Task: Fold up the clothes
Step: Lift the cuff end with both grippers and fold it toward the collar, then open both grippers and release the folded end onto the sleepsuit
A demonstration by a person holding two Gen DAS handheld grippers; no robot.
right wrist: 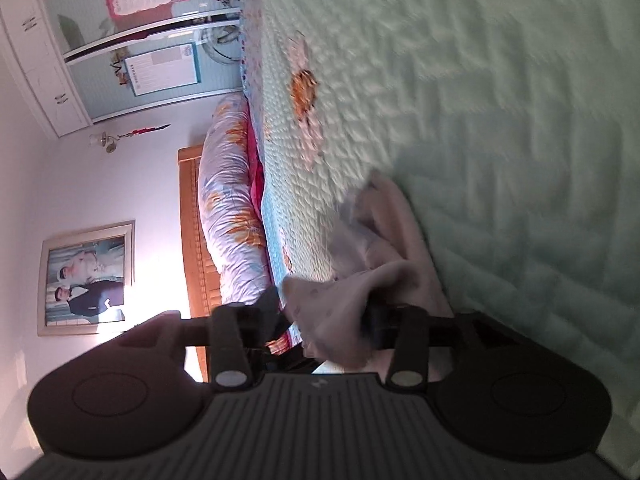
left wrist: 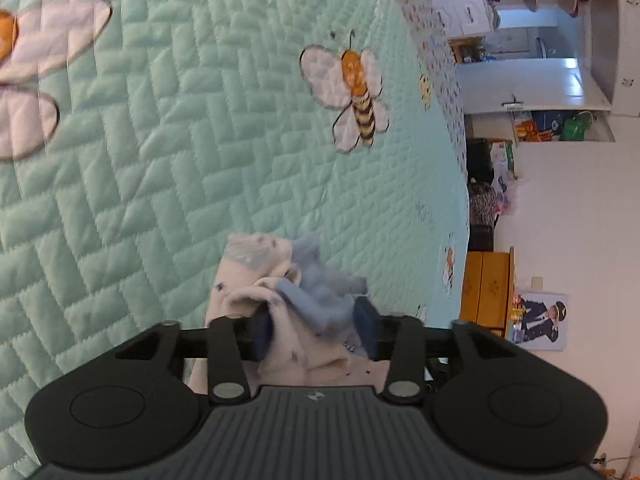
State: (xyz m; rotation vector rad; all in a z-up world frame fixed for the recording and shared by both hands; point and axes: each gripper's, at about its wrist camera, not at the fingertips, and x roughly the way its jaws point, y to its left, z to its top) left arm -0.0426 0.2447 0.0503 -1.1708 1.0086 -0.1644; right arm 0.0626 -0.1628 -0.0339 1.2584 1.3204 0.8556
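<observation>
On a bed spread with a mint-green quilted coverlet point(left wrist: 168, 152), a small pale-pink garment point(left wrist: 280, 332) with a light-blue trim lies bunched at the near edge, well short of the embroidered bee point(left wrist: 354, 96) stitched further up the cover. The left tool point(left wrist: 316, 330) stands half spread, its two fingers either side of a rumpled wad of pink and blue cloth that sits between them; the pads do not appear to press on it. Further right along the same garment, the right tool point(right wrist: 324, 316) is likewise half spread, a loose fold of the pink cloth point(right wrist: 344, 300) draped across the gap and over one finger, apparently not pinched. The piece looks light, thin and wholly limp, likely a child's knit, so it should sag and crumple wherever it is unsupported and could slip from a shallow pinch. The sounder holds would seem to be the blue trim and the outer corners or seams, taken deep between the pads.
</observation>
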